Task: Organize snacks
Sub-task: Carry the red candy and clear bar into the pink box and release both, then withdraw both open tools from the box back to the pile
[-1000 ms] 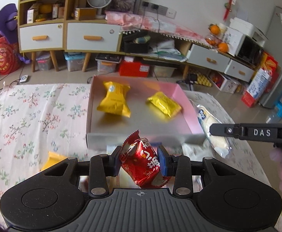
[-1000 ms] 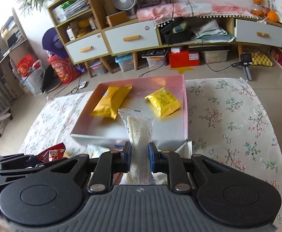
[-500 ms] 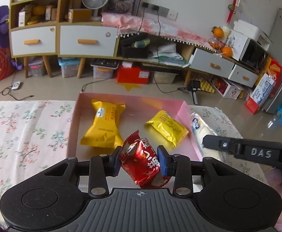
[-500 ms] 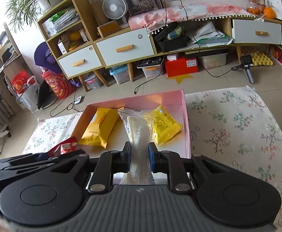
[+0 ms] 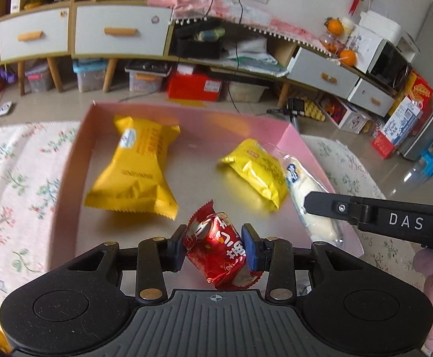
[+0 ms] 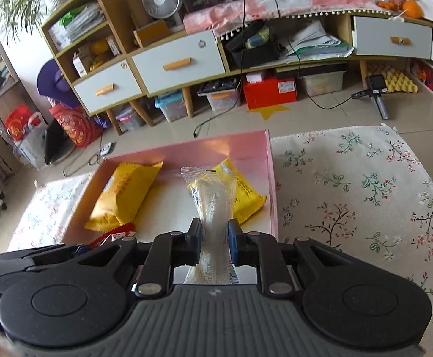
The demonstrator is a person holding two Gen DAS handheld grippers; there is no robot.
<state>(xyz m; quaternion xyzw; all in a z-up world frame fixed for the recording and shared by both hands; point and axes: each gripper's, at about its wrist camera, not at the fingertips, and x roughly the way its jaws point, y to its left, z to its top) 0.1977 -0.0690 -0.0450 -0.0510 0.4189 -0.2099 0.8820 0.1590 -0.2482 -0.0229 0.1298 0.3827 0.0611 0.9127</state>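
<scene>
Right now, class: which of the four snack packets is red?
The red packet, clamped in the left gripper above the pink tray. Two in the tray are yellow; the right gripper's is clear.

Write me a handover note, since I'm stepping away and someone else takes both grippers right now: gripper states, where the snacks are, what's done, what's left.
Left gripper: shut on the red snack packet, held over the near part of the pink box.
Right gripper: shut on the clear-wrapped white snack, over the box's right side.
Done: large yellow packet and small yellow packet lie in the box.
Left: set both held snacks down in the box and release.
</scene>
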